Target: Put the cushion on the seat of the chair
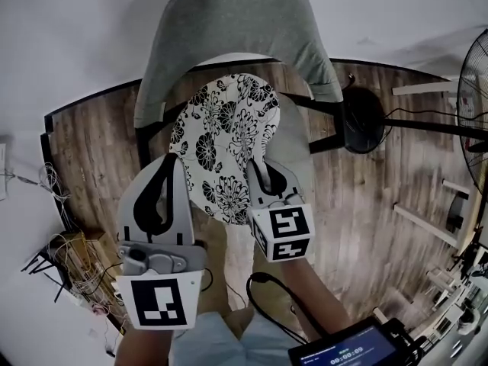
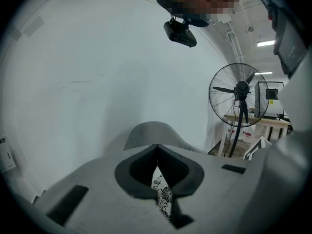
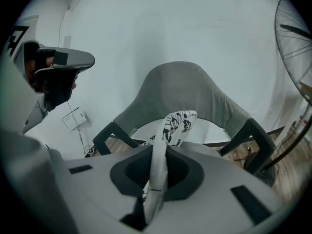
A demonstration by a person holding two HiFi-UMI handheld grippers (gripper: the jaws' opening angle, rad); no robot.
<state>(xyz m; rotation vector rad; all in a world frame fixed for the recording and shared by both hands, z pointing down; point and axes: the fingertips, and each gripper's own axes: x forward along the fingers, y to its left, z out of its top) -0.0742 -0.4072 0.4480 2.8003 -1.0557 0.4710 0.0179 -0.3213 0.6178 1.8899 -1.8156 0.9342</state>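
Closest to the viewer, low and left of centre in the head view, the left tool (image 1: 174, 163) points away toward a chair, with a tangle of cables (image 1: 65, 254) on the wooden floor (image 1: 99, 151) off to its left. Its jaws are pressed together on the left edge of a cushion (image 1: 226, 145) (round, white, printed with black flowers). The cushion hangs tilted between the two tools, over the front of the chair's seat (image 1: 296, 147) and not lying flat on it; whether its far edge touches the seat cannot be told. On its right edge the right tool (image 1: 256, 165) is clamped too: its own view shows the fabric pinched between the jaws and curling up past them. Behind stands the grey chair (image 1: 229, 29), its curved back toward the white wall. At far right is a standing fan (image 1: 474, 90).
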